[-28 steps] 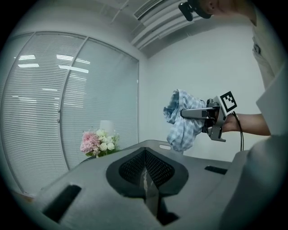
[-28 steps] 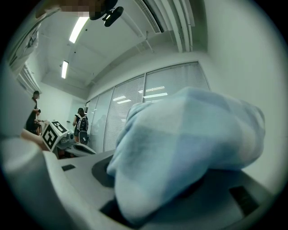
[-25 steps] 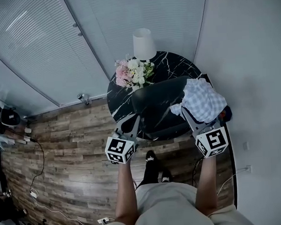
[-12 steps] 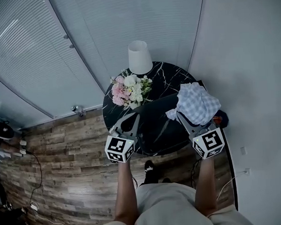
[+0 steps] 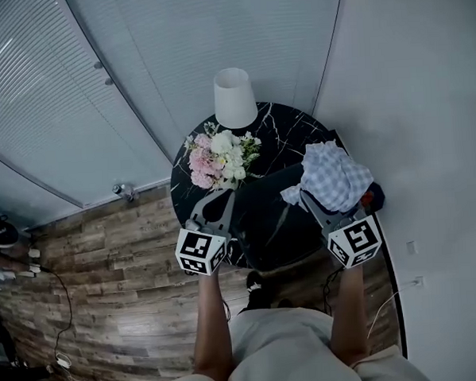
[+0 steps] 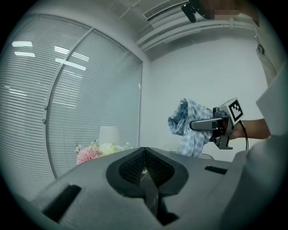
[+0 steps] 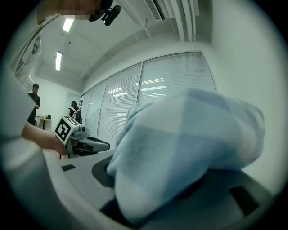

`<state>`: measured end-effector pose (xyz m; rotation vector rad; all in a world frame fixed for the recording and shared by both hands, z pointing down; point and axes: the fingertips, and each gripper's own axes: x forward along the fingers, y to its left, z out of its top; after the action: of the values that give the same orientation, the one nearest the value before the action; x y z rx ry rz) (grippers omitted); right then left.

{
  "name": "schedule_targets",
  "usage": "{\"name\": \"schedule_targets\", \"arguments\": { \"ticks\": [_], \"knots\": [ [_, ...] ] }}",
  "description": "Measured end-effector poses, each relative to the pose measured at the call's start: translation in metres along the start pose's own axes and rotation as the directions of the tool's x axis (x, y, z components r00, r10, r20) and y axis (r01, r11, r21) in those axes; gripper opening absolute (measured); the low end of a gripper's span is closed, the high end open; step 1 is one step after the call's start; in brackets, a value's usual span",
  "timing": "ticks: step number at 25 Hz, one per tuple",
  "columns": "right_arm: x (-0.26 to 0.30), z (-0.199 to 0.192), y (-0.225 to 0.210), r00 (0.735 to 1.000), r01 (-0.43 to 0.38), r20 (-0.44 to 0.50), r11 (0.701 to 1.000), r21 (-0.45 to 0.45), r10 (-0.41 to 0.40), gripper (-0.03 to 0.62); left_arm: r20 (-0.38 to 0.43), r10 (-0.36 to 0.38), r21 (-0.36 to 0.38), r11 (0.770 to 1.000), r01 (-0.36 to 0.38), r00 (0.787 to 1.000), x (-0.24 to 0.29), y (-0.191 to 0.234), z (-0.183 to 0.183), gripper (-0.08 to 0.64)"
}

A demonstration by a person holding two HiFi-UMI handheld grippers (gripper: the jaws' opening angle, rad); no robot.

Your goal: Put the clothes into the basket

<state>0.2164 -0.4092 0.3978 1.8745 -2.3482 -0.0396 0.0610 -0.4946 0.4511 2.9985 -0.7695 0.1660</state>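
A blue-and-white checked cloth [image 5: 332, 173] hangs bunched from my right gripper [image 5: 306, 195], which is shut on it; the cloth [image 7: 189, 152] fills most of the right gripper view and hides those jaws. In the left gripper view the same cloth [image 6: 186, 128] droops from the right gripper [image 6: 204, 124] at the right. My left gripper [image 5: 222, 197] is held level at the left, its jaws meeting in a V [image 6: 145, 168] with nothing between them. A dark rounded shape [image 5: 263, 212] lies between the two grippers over the table; I cannot tell whether it is the basket.
A round black marble table [image 5: 286, 126] carries a bunch of pink and white flowers [image 5: 216, 156] and a white lamp [image 5: 233, 97]. Glass walls with blinds stand behind it, a white wall [image 5: 426, 136] to the right. The floor [image 5: 107, 264] is wood plank.
Both grippers have moved forward over the table, which now sits closer beneath them. The checked cloth stays in the right gripper. The left jaws look the same.
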Motion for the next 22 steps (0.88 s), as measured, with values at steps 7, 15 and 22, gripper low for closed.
{"name": "schedule_targets", "arguments": {
  "ticks": [7, 15, 22],
  "knots": [
    [0.013, -0.003, 0.012, 0.999, -0.034, -0.029, 0.998, -0.048, 0.033, 0.221, -0.006, -0.015, -0.040, 0.999, 0.015, 1.000, 0.009, 0.011, -0.016, 0.012],
    [0.043, -0.008, 0.011, 0.990, -0.138, -0.023, 0.989, -0.057, 0.137, 0.221, 0.000, 0.082, -0.035, 0.996, -0.082, 0.997, 0.010, 0.034, -0.013, 0.012],
    [0.053, -0.043, 0.016, 0.947, -0.313, -0.114, 0.944, -0.105, 0.302, 0.221, 0.017, 0.203, -0.055, 0.978, -0.202, 0.979, 0.003, 0.041, -0.006, 0.012]
  ]
}}
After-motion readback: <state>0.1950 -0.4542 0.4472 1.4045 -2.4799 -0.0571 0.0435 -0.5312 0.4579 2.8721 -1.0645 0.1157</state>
